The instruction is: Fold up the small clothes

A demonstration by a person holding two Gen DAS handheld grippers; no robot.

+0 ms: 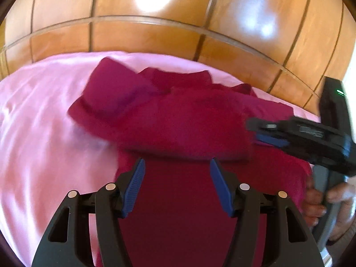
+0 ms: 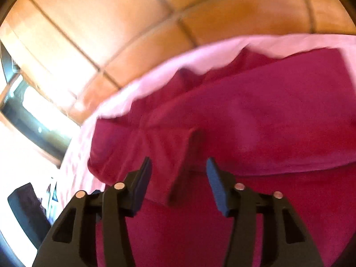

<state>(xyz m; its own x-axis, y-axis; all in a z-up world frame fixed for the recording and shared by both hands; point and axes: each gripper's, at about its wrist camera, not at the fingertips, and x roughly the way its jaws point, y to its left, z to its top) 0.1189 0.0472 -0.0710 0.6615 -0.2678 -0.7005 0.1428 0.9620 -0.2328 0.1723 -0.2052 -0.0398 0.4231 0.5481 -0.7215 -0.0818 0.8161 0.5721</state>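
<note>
My left hand-held gripper [image 1: 176, 173] is spread, nothing between its pads, hanging over the near part of the shirt [image 1: 178, 120]. The shirt lies on the pink sheet [image 1: 40, 115], 1 layer already turned over onto the rest. My right hand-held gripper [image 2: 179, 173] is partly spread at the shirt's side edge, with a raised flap [image 2: 178, 166] between its pads; I cannot tell if they bite. I judge the next fold needs both pads low on the near hem, catching every layer, then lifting evenly so the fold edge stays straight.
</note>
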